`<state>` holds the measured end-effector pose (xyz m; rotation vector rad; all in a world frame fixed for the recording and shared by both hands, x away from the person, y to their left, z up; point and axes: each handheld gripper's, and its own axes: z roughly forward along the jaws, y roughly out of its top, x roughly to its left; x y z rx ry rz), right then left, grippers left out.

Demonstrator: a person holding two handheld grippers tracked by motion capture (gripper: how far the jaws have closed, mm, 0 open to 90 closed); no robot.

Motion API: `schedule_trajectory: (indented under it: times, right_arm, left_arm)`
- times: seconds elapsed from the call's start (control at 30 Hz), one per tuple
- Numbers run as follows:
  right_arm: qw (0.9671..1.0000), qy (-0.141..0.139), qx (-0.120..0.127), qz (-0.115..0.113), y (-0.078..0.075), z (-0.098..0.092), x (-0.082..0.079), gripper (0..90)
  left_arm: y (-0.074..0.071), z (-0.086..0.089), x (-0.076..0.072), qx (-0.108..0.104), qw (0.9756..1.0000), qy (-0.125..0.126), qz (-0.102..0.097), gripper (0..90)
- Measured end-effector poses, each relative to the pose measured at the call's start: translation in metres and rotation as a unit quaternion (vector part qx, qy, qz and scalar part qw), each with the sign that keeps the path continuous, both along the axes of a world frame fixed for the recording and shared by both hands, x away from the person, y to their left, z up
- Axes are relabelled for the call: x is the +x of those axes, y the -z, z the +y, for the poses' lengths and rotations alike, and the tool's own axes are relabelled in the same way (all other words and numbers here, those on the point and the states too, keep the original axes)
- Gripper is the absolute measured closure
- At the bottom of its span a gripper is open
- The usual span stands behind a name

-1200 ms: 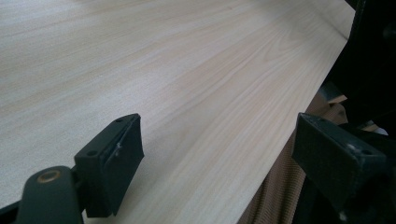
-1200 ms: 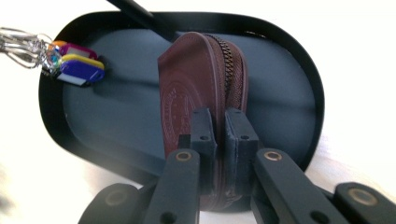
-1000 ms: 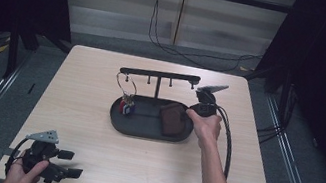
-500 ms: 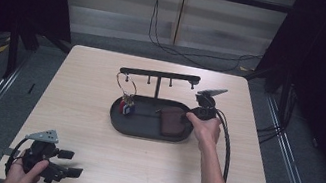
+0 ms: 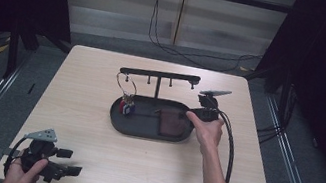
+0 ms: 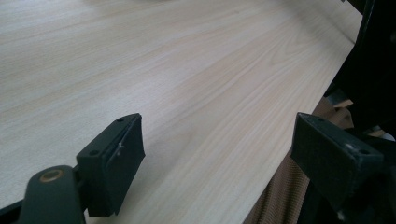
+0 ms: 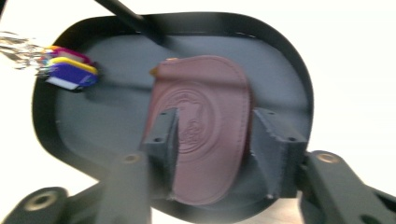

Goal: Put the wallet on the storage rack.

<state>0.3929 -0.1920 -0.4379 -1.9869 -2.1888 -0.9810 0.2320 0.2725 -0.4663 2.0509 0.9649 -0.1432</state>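
Lying flat in the black oval tray (image 7: 289,60), the maroon leather pouch (image 7: 205,126) sits between the jaws of the right tool (image 7: 212,154), which have just been opening and stand released beside it. The left tool (image 6: 219,154) rests open on the desk (image 6: 163,70).

Two matte black, two-jaw handheld claws: the left claw (image 5: 67,170) and right claw (image 5: 198,112) each carry a grey three-cornered top plate and trail a thick black cable. Blocky square pads (image 6: 117,156) fasten with small screws; brass-coloured pivot pins mark the jaw arms. Forearms are bare, sleeveless.
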Motion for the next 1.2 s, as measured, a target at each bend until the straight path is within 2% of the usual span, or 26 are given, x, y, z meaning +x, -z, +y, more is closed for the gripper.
schedule_trajectory:
  times: [0.07, 0.13, 0.2, 0.33, 0.6, 0.7, 0.93, 1.0, 1.2]
  right_arm:
    - [0.9999, -0.004, -0.001, -0.013, -0.001, 0.0, -0.004, 43.4]
    - [0.9998, -0.003, 0.005, -0.016, -0.001, -0.001, -0.007, 38.3]
    - [0.9998, -0.002, -0.002, -0.019, -0.001, -0.003, -0.01, 33.8]
    - [0.9995, -0.01, -0.007, -0.03, -0.004, -0.004, -0.017, 30.0]
    - [0.9982, -0.019, -0.005, -0.057, -0.006, -0.016, -0.037, 28.1]
    - [0.9972, -0.023, -0.012, -0.07, -0.008, -0.019, -0.043, 28.1]
    - [0.9956, -0.028, -0.013, -0.089, -0.006, -0.025, -0.06, 25.4]
    - [0.9958, -0.027, -0.017, -0.085, -0.004, -0.027, -0.064, 21.6]
    - [0.9952, -0.028, -0.019, -0.092, -0.002, -0.034, -0.082, 19.9]
  left_arm:
    - [0.0, 0.001, 0.0, 0.001, 1.0, -0.002, -0.003, 17.2]
    - [0.0, 0.001, 0.0, -0.003, 1.0, -0.006, -0.002, 17.2]
    - [0.0, 0.001, 0.0, -0.004, 1.0, -0.007, -0.002, 17.2]
    - [0.0, 0.002, 0.0, -0.003, 1.0, -0.003, 0.0, 17.2]
    - [0.0, 0.001, 0.0, -0.001, 1.0, -0.007, 0.001, 17.2]
    - [0.0, 0.001, 0.0, 0.002, 1.0, -0.002, -0.001, 18.1]
    - [-0.001, 0.003, 0.0, -0.006, 0.9999, -0.01, 0.001, 18.1]
    - [0.0, 0.003, 0.0, -0.005, 0.9999, -0.008, 0.003, 18.1]
    - [-0.001, 0.004, 0.0, -0.005, 0.9999, -0.013, 0.001, 18.2]
